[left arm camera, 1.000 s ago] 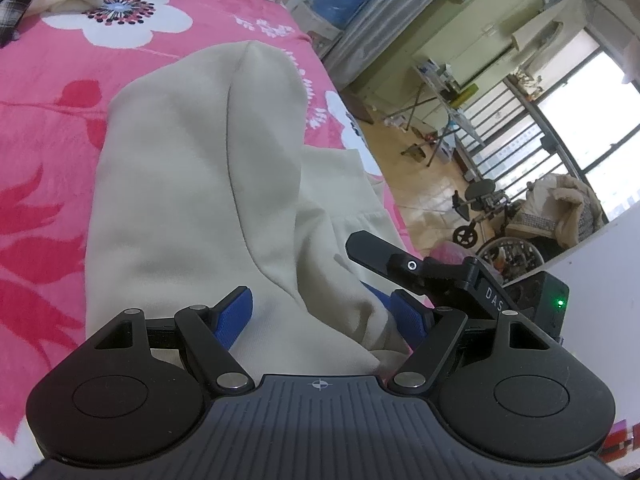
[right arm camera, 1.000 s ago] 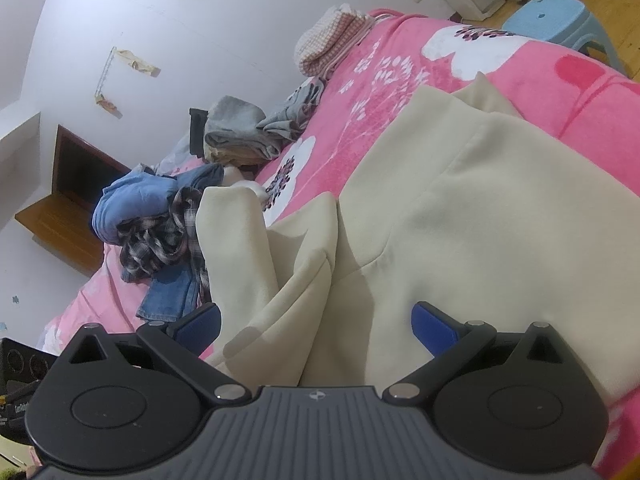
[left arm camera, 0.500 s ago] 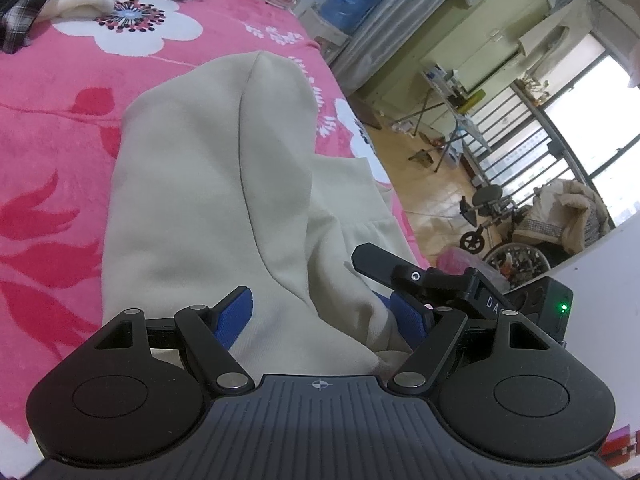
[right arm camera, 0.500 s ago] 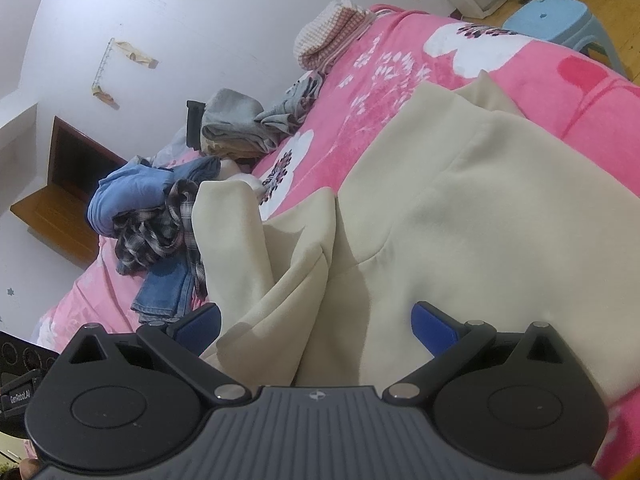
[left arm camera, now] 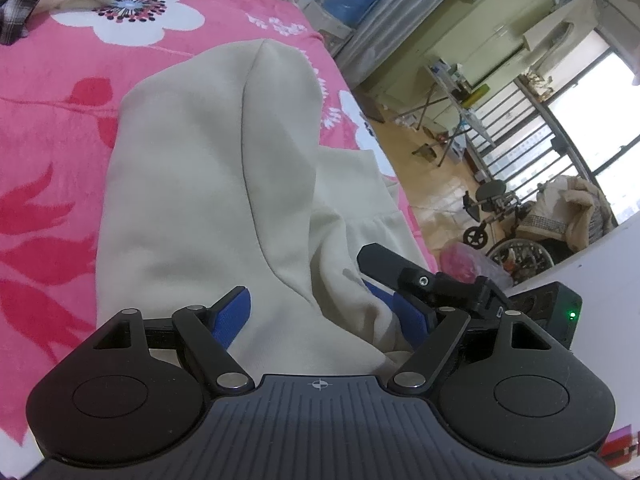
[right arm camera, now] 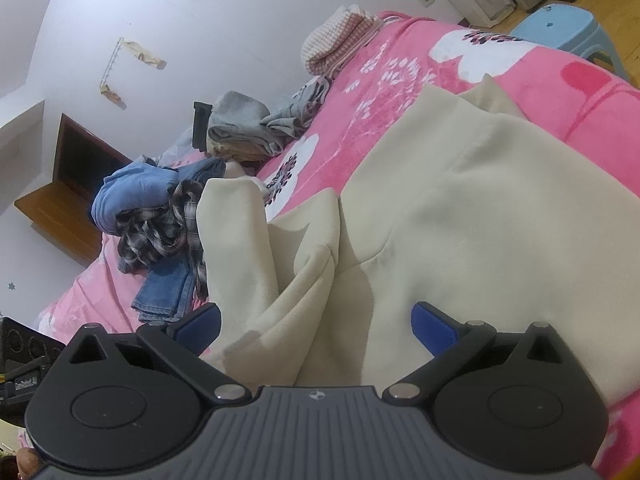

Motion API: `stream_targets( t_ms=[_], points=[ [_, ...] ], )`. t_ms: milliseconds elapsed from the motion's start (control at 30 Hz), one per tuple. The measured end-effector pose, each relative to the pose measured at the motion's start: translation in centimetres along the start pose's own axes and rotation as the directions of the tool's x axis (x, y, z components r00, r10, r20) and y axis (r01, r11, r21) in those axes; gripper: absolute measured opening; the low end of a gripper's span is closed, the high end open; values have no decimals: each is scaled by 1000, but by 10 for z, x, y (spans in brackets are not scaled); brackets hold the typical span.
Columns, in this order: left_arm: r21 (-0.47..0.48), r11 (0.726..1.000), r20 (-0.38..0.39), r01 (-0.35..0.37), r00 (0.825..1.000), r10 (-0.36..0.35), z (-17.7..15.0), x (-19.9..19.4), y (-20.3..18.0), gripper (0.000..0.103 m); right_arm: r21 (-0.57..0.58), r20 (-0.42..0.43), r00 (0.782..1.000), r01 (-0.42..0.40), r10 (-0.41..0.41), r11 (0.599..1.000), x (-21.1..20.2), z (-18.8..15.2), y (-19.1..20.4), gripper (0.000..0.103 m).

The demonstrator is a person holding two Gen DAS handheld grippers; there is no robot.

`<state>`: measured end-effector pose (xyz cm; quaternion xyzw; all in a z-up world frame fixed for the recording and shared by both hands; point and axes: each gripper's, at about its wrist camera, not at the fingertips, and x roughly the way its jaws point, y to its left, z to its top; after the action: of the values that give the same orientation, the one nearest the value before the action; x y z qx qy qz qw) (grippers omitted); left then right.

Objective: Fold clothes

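Plaid shirt (right arm camera: 160,232) beside cream garment (right arm camera: 460,220)

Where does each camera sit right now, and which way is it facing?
Left wrist: on the left gripper, looking along the bed toward the window; own blue fingers open around the cream garment, the right gripper beside it.
Right wrist: on the right gripper, facing the wall and clothes pile; own fingers open.
Shared: the cream garment and pink bed.
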<state>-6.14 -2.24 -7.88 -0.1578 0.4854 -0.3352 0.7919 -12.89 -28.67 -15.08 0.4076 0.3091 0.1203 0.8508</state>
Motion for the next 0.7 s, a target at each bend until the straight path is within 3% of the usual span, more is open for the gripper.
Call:
stream_targets(
  t_ms=[700],
  points=[
    [-26, 1000, 17, 6, 1000, -6, 1, -3, 6, 79, -15, 13, 1000, 1, -1, 1000, -1, -3, 0, 103]
  ],
)
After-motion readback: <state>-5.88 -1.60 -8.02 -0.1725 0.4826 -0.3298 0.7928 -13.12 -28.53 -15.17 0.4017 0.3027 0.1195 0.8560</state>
